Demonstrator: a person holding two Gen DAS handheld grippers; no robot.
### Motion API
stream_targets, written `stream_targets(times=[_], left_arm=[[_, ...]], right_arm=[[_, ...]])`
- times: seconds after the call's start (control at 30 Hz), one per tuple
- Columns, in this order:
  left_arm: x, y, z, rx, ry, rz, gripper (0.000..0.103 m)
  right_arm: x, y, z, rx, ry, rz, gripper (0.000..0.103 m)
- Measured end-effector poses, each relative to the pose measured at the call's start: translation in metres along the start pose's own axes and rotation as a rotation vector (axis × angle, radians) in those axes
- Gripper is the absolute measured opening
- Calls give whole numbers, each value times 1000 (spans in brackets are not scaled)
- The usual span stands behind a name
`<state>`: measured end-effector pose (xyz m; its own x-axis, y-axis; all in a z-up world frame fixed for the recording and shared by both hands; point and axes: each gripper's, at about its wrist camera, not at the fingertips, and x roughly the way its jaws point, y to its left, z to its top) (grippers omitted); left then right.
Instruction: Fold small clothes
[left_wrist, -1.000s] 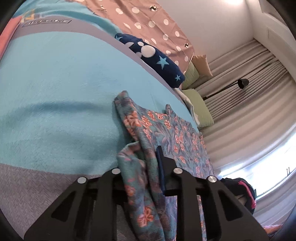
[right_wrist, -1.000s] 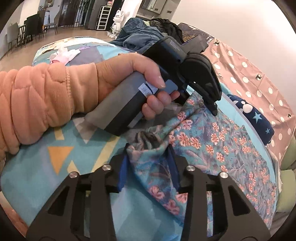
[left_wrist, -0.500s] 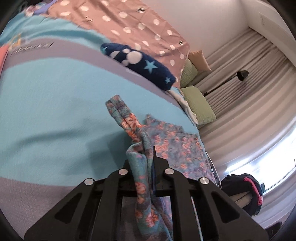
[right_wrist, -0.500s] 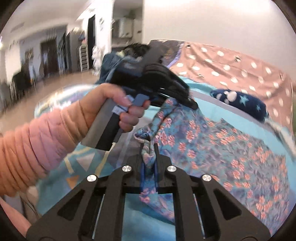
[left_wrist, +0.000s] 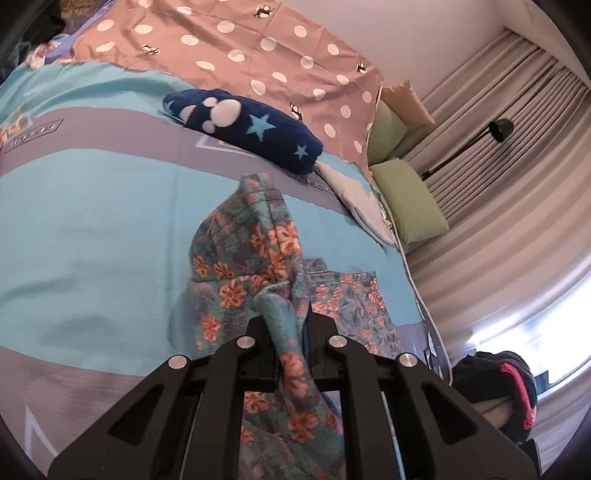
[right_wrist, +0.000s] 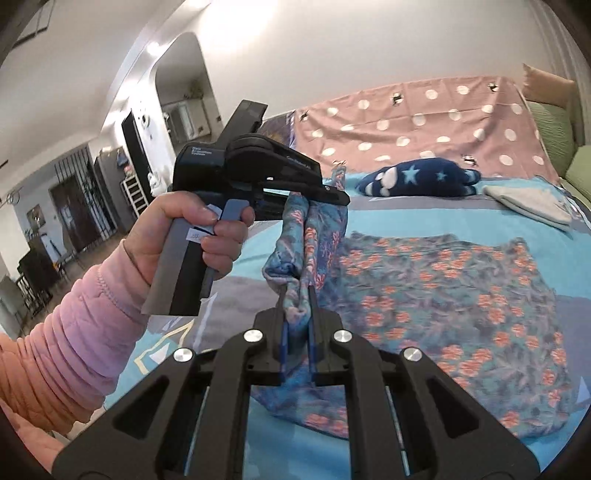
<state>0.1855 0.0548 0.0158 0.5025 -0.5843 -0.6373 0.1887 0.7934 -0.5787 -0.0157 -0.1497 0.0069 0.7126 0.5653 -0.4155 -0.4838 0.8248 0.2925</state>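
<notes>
Floral garment (right_wrist: 443, 295) edge pinched in both tongs (left_wrist: 288, 321) (right_wrist: 297, 295), seemingly lifted; open bedspread (left_wrist: 92, 221) leftward.

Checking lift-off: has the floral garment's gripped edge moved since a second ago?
Yes. The floral garment edge, pinched by the right gripper, has risen off the blue bedspread.

Left tongs (left_wrist: 288, 325), right tongs (right_wrist: 297, 295), both clamped.

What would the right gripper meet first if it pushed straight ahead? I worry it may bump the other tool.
Likely the left gripper. It sits just ahead of the right gripper, both clamped on the same bunched edge of the floral garment. Depth is unclear, so it may pass beside it.
</notes>
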Motion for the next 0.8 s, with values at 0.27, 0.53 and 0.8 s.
stream_targets(times=[0.27, 0.53, 0.8], left_arm=[[46, -62, -3, 36, 50, 72, 8], [96, -119, -8, 100, 105, 142, 8], [146, -160, -17, 166, 167, 164, 8]], right_arm=[[-29, -63, -7, 119, -57, -9, 8], [-57, -127, -20, 262, -89, -28, 8], [-77, -166, -37, 357, -94, -59, 8]])
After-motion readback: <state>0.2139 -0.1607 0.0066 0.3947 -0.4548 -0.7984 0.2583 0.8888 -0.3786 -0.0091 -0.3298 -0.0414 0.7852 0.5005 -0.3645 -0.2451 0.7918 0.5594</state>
